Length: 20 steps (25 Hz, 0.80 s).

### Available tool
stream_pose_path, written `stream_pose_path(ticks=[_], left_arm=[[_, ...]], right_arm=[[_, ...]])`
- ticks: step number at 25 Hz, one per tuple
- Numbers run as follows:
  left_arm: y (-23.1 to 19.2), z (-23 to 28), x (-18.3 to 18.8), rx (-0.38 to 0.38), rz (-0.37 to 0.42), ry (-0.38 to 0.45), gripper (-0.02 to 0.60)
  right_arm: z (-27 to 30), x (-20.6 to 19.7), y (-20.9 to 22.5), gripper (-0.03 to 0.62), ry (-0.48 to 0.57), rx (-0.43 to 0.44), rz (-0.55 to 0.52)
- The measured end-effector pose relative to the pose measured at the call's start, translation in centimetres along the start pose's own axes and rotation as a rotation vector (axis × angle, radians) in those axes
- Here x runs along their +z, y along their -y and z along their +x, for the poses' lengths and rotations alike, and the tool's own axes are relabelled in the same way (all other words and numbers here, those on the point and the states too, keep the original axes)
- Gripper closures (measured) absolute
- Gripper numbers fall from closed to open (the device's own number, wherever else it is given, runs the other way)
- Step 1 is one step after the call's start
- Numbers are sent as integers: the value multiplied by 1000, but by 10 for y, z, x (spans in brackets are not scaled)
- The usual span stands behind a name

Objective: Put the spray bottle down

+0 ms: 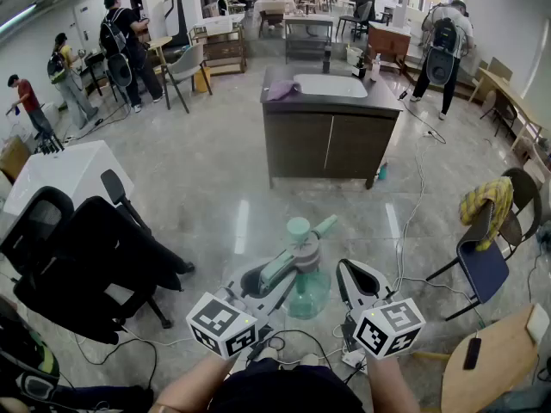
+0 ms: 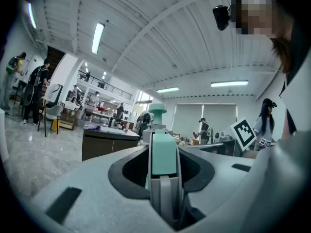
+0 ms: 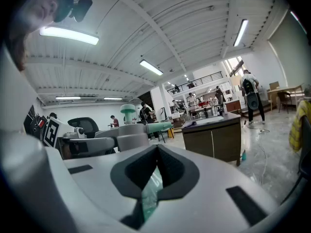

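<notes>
The spray bottle (image 1: 308, 292) has a clear green body, a pale green cap and a nozzle that points up and to the right. It hangs in the air over the floor, close in front of me. My left gripper (image 1: 288, 271) is shut on the bottle's head. In the left gripper view its jaws press on the bottle's pale green trigger piece (image 2: 164, 152). My right gripper (image 1: 349, 274) sits just right of the bottle with its jaws closed together and nothing held. In the right gripper view the spray bottle's head (image 3: 130, 130) shows to the left of the right gripper (image 3: 156, 152).
A dark cabinet (image 1: 331, 140) with a white top tray stands ahead on the grey floor. Black office chairs (image 1: 86, 256) and a white table (image 1: 69, 172) are at the left. A blue chair (image 1: 484, 265) with a yellow cloth and a wooden table (image 1: 495, 364) are at the right. Cables lie on the floor.
</notes>
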<state>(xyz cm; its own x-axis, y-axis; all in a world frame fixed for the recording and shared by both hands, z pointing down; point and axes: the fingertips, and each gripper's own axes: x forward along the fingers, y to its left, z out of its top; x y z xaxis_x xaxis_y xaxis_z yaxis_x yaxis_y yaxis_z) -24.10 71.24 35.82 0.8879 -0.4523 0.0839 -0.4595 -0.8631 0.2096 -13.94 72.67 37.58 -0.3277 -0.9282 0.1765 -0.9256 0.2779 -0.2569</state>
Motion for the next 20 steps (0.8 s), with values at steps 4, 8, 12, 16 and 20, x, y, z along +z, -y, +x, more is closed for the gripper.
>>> stream_pose_path(ticks=[4, 8, 12, 16, 20], left_arm=[[4, 9, -6, 2, -3, -5, 465], [13, 19, -11, 4, -6, -6, 465], [22, 29, -19, 11, -11, -2, 465], [45, 42, -21, 17, -18, 9, 465], [55, 48, -24, 17, -20, 8, 465]], right_arm=[[-2, -3, 10, 588, 5, 7, 3], [-13, 6, 20, 586, 73, 31, 13], [-20, -2, 34, 586, 55, 41, 20], [-42, -8, 57, 586, 32, 35, 34], [-50, -15, 68, 585, 23, 17, 41]])
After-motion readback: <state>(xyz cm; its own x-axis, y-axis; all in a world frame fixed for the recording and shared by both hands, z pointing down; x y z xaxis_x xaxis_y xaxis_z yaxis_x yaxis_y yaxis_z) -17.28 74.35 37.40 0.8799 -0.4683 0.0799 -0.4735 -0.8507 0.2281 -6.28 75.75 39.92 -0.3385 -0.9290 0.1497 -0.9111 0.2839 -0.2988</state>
